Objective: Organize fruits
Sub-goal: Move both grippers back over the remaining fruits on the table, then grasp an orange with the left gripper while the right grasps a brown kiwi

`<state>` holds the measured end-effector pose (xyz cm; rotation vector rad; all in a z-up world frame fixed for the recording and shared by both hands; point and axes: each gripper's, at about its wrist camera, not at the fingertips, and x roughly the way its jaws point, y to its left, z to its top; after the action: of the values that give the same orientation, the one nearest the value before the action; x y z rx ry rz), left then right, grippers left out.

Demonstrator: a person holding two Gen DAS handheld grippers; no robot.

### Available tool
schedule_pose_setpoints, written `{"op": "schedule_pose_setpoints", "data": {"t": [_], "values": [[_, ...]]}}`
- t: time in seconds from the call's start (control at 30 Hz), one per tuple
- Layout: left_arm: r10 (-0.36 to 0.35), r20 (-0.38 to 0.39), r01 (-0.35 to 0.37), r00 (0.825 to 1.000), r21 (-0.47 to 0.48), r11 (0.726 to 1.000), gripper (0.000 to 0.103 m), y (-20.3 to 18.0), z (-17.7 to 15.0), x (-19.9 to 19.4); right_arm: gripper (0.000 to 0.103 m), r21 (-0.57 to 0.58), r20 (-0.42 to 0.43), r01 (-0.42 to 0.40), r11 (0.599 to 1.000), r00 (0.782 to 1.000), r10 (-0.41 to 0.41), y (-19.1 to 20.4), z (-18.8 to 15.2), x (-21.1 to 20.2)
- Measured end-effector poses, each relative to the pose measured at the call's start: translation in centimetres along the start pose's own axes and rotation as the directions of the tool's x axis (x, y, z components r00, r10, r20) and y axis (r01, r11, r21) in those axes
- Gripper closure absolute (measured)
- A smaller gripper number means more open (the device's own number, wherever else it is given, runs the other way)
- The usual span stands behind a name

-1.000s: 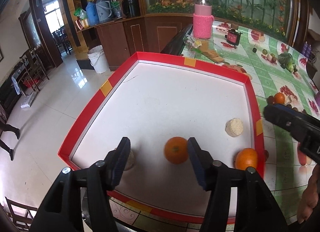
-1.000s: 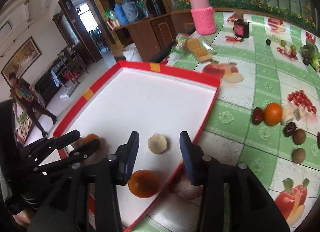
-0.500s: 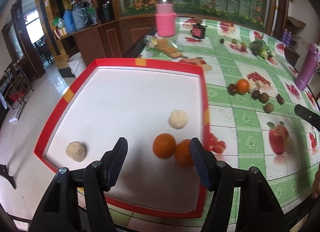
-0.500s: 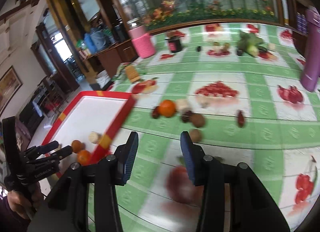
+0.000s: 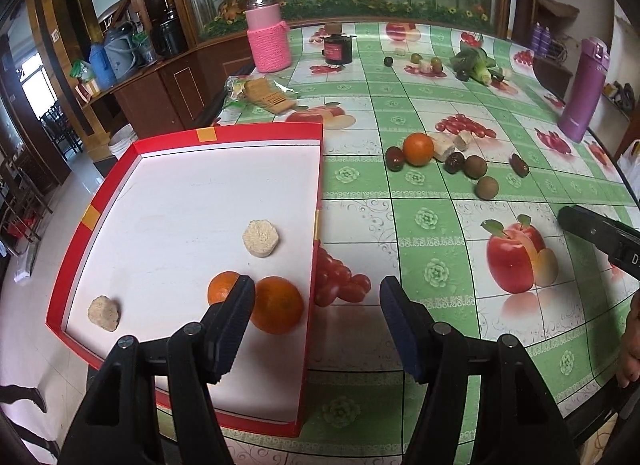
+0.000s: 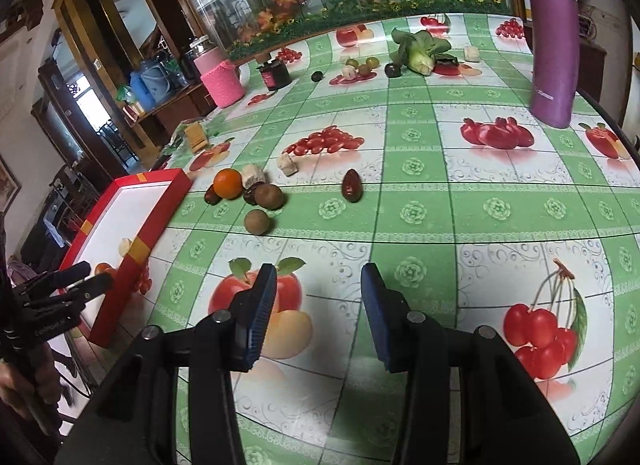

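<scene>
Over the fruit-print tablecloth (image 6: 420, 137), both hand-held grippers, left (image 5: 316, 325) and right (image 6: 318, 311), gape empty.

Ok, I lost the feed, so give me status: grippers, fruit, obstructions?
Left gripper and right gripper both open, empty. Two round oranges in red-rimmed white tray; third orange loose on tablecloth among brown fruits. Nothing in the way.

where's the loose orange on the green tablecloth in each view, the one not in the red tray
Left wrist view: the round loose orange lies right of centre in the upper half, beyond the red-rimmed white tray, touching a dark red date.
Right wrist view: the same orange lies left of centre, just right of the tray's far corner.
Shared landmark: the pink knitted-sleeve jar at the table's far edge.
</scene>
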<state>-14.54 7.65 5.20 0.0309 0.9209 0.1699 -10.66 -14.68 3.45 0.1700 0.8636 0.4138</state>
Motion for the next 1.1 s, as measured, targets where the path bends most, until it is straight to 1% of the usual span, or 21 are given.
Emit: {"op": "schedule_pose_setpoints", "data": {"t": [0.07,0.2,0.3,0.37,0.43,0.5,0.53,0.57,0.67,0.73,0.77,0.9,1.1], "values": [[0.006,-0.004,-0.006,1.0,-0.005,1.0,0.038,0.1,0.1,0.1,0.057,-0.022,-0.008,-0.015,1.0,1.0,0.015,0.8,0.2,0.5],[0.018,-0.008,-0.018,1.0,-0.018,1.0,0.038,0.7,0.5,0.2,0.057,-0.1,-0.036,-0.006,0.995,0.999,0.002,3.3,1.2,2.5],[0.028,0.001,-0.028,1.0,-0.02,0.999,0.038,1.1,1.2,0.2,0.057,-0.145,-0.056,0.017,0.989,0.998,-0.026,5.0,2.1,4.7],[0.016,0.009,-0.016,1.0,-0.02,1.0,0.038,1.1,1.9,0.2,0.057,-0.164,-0.075,0.028,0.986,0.996,-0.041,5.7,2.5,6.2],[0.005,0.024,-0.005,1.0,-0.01,1.0,0.038,0.8,2.9,0.4,0.058,-0.182,-0.089,0.064,0.981,0.993,-0.081,6.2,2.8,7.6],[-0.022,0.049,0.022,0.999,0.012,1.0,0.038,0.1,4.0,0.6,0.069,-0.198,-0.101,0.079,0.977,0.99,-0.1,6.4,2.9,8.6],[-0.038,0.058,0.037,0.998,0.032,0.999,0.038,-0.4,4.7,0.9,0.078,-0.2,-0.105,0.085,0.976,0.989,-0.108,6.4,2.9,8.8],[-0.05,0.065,0.047,0.997,0.049,0.998,0.038,-0.9,5.2,1.3,0.079,-0.197,-0.097,0.09,0.976,0.989,-0.111,6.2,2.9,8.7],[-0.108,0.075,0.1,0.991,0.105,0.989,0.038,-2.3,6.8,2.6,0.079,-0.154,-0.093,0.079,0.985,0.991,-0.094,4.9,3.0,8.3],[-0.161,0.059,0.149,0.985,0.167,0.975,0.038,-3.6,7.7,3.7,0.079,-0.103,-0.096,0.066,0.993,0.992,-0.076,4.0,3.4,8.1],[-0.174,0.05,0.162,0.984,0.189,0.969,0.038,-4.0,8.0,4.1,0.079,-0.071,-0.09,0.062,0.996,0.994,-0.068,3.4,3.7,7.8],[-0.202,-0.004,0.196,0.979,0.258,0.946,0.038,-5.5,9.5,6.5,0.079,0.018,-0.069,0.076,0.997,0.995,-0.074,1.7,4.3,7.1],[-0.201,-0.051,0.207,0.978,0.335,0.919,0.038,-7.0,10.8,9.1,0.079,0.125,-0.058,0.068,0.99,0.996,-0.062,-0.1,4.8,6.5]]}}
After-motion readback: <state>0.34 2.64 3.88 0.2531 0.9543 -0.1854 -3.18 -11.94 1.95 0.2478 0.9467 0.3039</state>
